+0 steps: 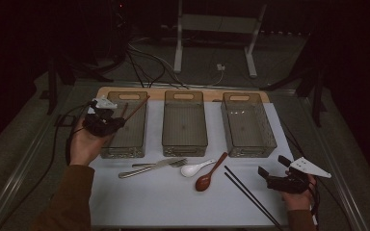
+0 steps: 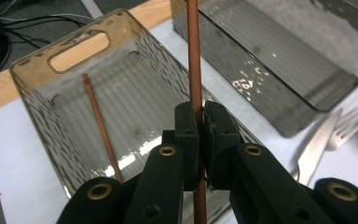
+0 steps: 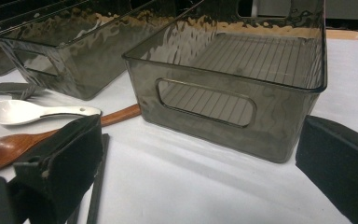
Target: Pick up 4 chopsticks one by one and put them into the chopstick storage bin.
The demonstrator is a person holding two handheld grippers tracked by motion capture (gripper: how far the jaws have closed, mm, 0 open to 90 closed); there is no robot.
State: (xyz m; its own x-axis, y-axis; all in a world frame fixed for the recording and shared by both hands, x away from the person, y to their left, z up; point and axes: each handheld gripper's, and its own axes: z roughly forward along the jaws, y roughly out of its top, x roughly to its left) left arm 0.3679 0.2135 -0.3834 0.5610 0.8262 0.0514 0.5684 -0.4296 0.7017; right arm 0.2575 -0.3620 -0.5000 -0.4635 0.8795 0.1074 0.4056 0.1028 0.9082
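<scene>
Chopstick (image 2: 195, 70), the brown one, is pinched tight in our left gripper (image 2: 201, 122), standing up over the left bin (image 2: 33, 100), and a second brown stick (image 2: 100, 126) already lies inside that bin. Middle bin (image 1: 184, 143) and right bin (image 3: 279, 144) sit alongside. On the white mat (image 1: 164, 202) in front we've got a knife (image 1: 147, 168), fork (image 1: 176, 163), white spoon (image 1: 196, 168), wooden spoon (image 1: 211, 172) and black chopsticks (image 1: 250, 195). Our right gripper (image 1: 270, 168) hangs near those with its jaws wide apart, holding nothing.
</scene>
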